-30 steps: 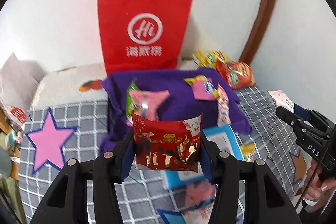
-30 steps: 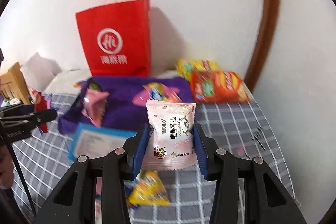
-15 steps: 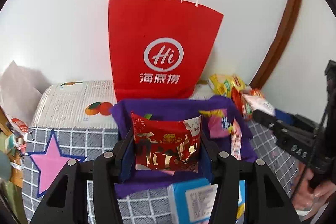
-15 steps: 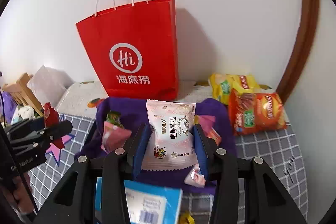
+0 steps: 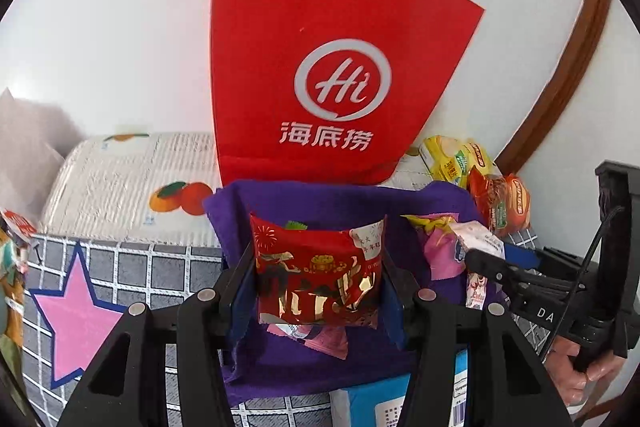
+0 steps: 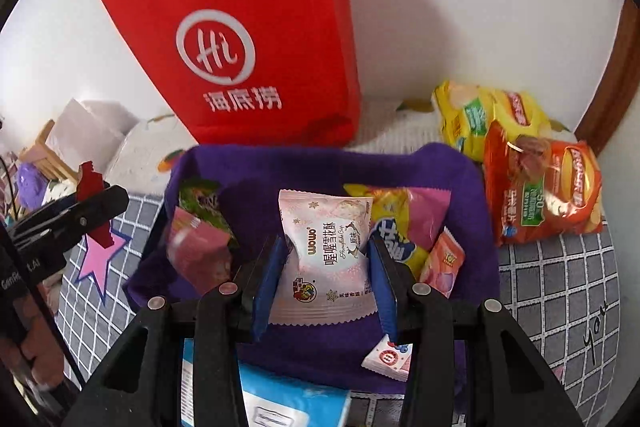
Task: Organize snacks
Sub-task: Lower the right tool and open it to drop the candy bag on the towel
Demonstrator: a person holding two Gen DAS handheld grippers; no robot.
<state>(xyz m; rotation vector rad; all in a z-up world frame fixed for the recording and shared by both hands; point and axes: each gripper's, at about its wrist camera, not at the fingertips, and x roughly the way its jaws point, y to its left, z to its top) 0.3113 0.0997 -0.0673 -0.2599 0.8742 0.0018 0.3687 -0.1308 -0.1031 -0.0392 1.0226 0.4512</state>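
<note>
Left claw (image 5: pixel 320 275) grasping the red packet (image 5: pixel 318 267), right claw (image 6: pixel 326 267) the pink packet (image 6: pixel 326 247): hover squarely above the purple bin (image 6: pixel 460 163) before letting go.

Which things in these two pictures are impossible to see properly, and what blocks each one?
- Red paper bag: its inside is hidden by its front wall in both views.
- Blue box: cut by the bottom edge and the right gripper.
- Pink packet: mostly behind the red snack pouch held by the left gripper.
</note>
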